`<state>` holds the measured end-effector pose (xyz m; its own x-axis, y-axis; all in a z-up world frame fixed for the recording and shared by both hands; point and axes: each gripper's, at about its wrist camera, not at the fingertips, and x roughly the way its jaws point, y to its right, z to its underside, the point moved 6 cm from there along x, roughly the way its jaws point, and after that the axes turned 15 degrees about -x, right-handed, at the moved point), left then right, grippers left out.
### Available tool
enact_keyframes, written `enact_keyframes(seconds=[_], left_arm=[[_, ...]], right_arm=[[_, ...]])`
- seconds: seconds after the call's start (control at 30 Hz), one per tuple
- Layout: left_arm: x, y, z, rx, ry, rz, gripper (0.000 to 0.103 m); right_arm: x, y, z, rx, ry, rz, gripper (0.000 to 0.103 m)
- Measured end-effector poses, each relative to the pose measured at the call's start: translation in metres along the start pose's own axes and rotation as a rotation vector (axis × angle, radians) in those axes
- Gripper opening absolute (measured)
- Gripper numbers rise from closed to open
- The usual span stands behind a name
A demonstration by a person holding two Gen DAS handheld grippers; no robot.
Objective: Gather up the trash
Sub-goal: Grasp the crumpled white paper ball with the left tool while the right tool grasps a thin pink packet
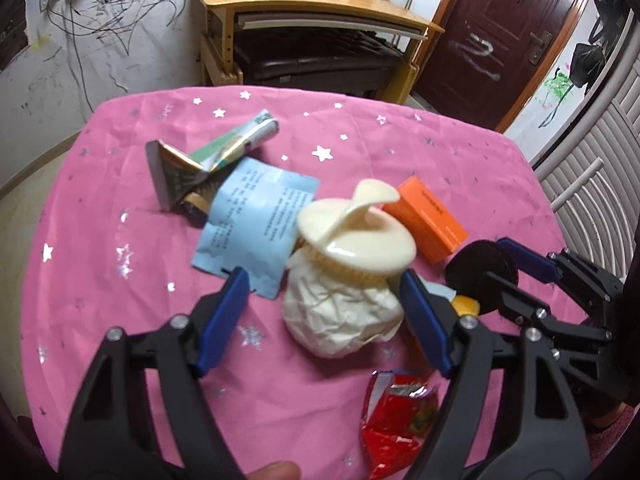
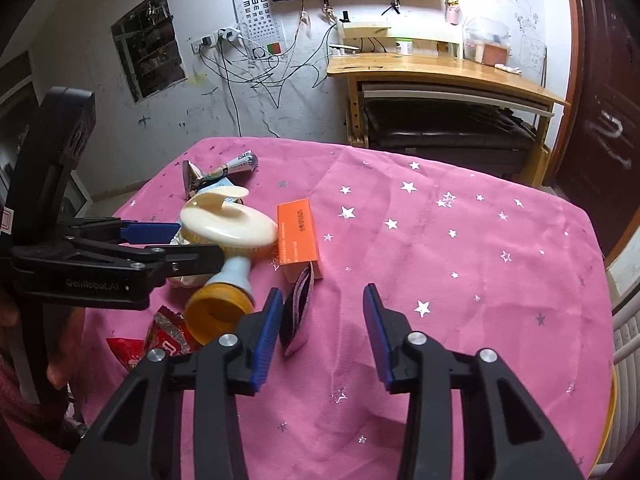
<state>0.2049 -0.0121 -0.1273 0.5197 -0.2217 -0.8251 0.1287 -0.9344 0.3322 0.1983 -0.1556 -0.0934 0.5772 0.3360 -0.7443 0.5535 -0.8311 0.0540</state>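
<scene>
Trash lies on a pink star-print tablecloth. A crumpled white paper ball sits between the fingers of my open left gripper, with a cream round brush resting on it. Around it lie a light blue sachet, a squeezed tube, an orange box and a red wrapper. My right gripper is open and empty, beside a black and pink round pad. An orange-capped bottle lies left of it. The left gripper shows at the brush.
A wooden desk with a dark bench under it stands behind the table. A brown door is at the right. A white slatted chair back is close to the table's right edge. Cables hang on the wall.
</scene>
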Motion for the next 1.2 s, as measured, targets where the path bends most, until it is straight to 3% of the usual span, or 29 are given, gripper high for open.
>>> enact_keyframes(seconds=[0.2, 0.5, 0.63, 0.9, 1.2], left_arm=[[-0.003, 0.006, 0.006, 0.043, 0.024, 0.012, 0.055], [-0.010, 0.006, 0.016, 0.066, 0.074, 0.033, 0.051], [-0.017, -0.001, 0.022, 0.055, 0.078, 0.043, 0.051], [-0.047, -0.020, 0.024, 0.044, 0.141, -0.008, 0.051], [-0.078, -0.008, 0.022, 0.052, 0.193, 0.000, 0.051]], right_arm=[[0.003, -0.004, -0.001, -0.022, -0.005, 0.003, 0.025], [0.008, -0.015, -0.005, -0.063, -0.004, 0.002, 0.006], [0.004, -0.010, -0.004, -0.037, 0.016, 0.001, 0.005], [-0.012, -0.007, -0.002, -0.006, 0.057, -0.029, 0.005], [-0.039, 0.004, 0.002, 0.026, 0.107, -0.021, 0.005]])
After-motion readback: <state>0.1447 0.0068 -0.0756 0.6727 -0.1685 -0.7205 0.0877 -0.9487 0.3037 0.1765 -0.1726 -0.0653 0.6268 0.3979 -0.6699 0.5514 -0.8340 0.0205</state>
